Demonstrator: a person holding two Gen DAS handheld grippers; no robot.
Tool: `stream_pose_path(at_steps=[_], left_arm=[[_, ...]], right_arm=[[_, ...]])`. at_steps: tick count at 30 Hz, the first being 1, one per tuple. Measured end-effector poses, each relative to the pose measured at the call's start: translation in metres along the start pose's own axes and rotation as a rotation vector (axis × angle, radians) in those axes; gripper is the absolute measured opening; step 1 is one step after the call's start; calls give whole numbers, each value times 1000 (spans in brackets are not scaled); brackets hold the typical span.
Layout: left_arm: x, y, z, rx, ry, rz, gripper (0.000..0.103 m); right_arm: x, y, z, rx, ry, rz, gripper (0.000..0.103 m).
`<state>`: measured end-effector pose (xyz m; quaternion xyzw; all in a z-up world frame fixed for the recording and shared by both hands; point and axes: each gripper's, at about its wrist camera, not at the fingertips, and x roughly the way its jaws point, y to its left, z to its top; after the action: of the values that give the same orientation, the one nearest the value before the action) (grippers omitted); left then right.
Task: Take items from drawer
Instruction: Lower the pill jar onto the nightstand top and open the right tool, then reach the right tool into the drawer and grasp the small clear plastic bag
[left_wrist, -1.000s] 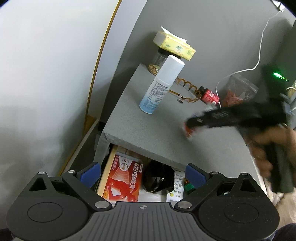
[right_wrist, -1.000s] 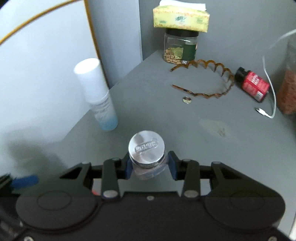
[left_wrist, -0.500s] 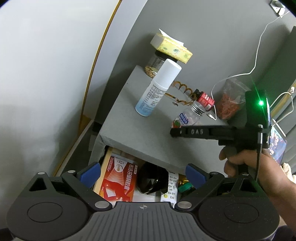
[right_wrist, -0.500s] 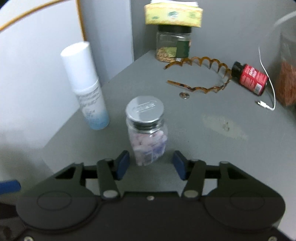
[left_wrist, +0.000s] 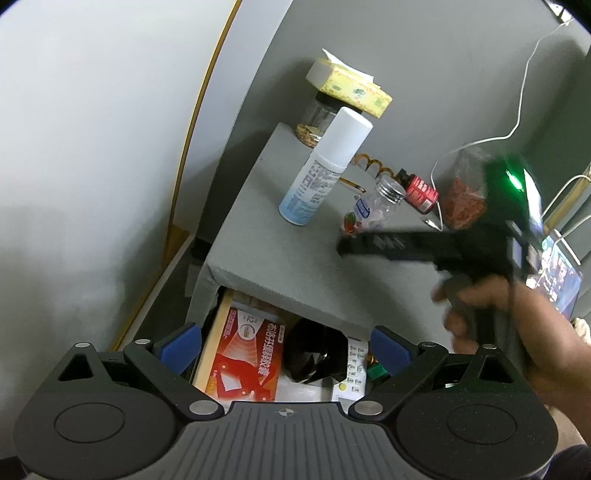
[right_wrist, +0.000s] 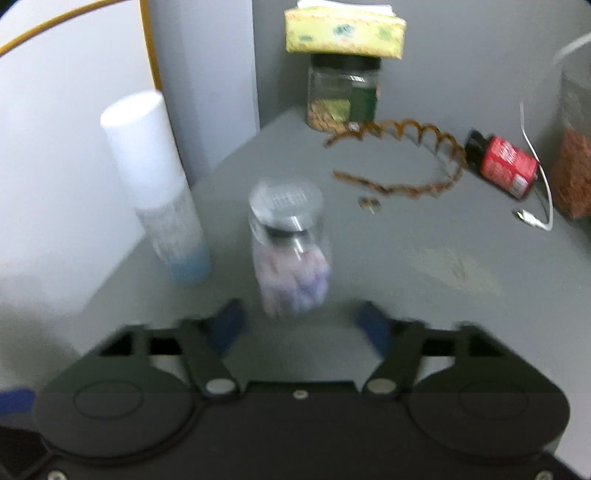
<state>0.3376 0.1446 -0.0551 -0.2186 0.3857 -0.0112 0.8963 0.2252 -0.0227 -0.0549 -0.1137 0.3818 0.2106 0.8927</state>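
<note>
Two grippers: the right gripper at lower centre, jaws just spread wide, stands clear of a small pill bottle (silver cap) upright on the grey tabletop; the left gripper, jaws wide and empty, hovers over the open drawer at the frame's bottom

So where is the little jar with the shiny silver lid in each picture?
Left wrist view: the little jar stands on the grey tabletop, right of centre, just beyond the tip of the right tool.
Right wrist view: the jar stands mid-picture, just ahead of the open tool's blue pads, touching neither.
Shared landmark: the tall white spray bottle, left of the jar in both.
</note>
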Motion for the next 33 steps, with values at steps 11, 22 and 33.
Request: stream_pose_path(at_steps=[11, 22, 33], left_arm=[[-3, 3, 1, -44, -25, 14, 96], [-2, -1, -2, -23, -40, 65, 99], [-3, 5, 2, -41, -44, 44, 99]], right_arm=[[-100, -60, -119, -26, 6, 40, 84], [-31, 16, -130, -62, 325, 281, 70], [11, 88, -145, -437, 418, 257, 51]])
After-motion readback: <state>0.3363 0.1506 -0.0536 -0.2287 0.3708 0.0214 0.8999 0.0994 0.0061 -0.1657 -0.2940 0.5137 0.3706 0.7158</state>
